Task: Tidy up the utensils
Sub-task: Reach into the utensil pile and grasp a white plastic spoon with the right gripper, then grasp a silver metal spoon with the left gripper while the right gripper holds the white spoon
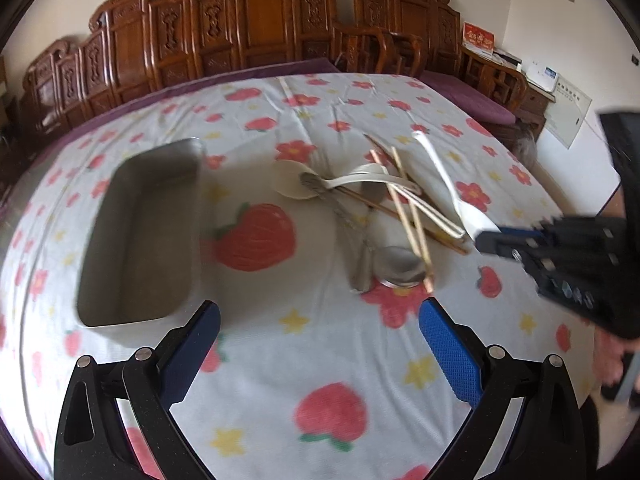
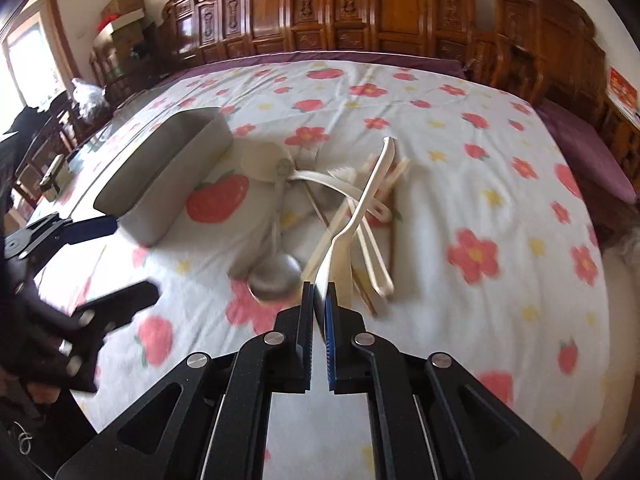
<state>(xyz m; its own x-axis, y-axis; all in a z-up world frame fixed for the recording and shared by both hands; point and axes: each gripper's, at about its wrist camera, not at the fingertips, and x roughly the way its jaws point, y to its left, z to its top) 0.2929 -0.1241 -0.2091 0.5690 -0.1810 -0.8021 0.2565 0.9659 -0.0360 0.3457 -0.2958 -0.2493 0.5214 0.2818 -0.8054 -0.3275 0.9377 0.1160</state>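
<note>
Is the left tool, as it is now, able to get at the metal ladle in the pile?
Probably yes: the left tool is open, and the metal ladle lies just ahead, its bowl uncovered except for chopsticks crossing its edge.

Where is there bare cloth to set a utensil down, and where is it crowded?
Free: the near cloth between the left gripper fingers, the strip between the grey bin and the utensil pile, and the far cloth beyond the pile. The bin is empty. Crowded: the pile, where the right gripper grips a white spatula.
</note>
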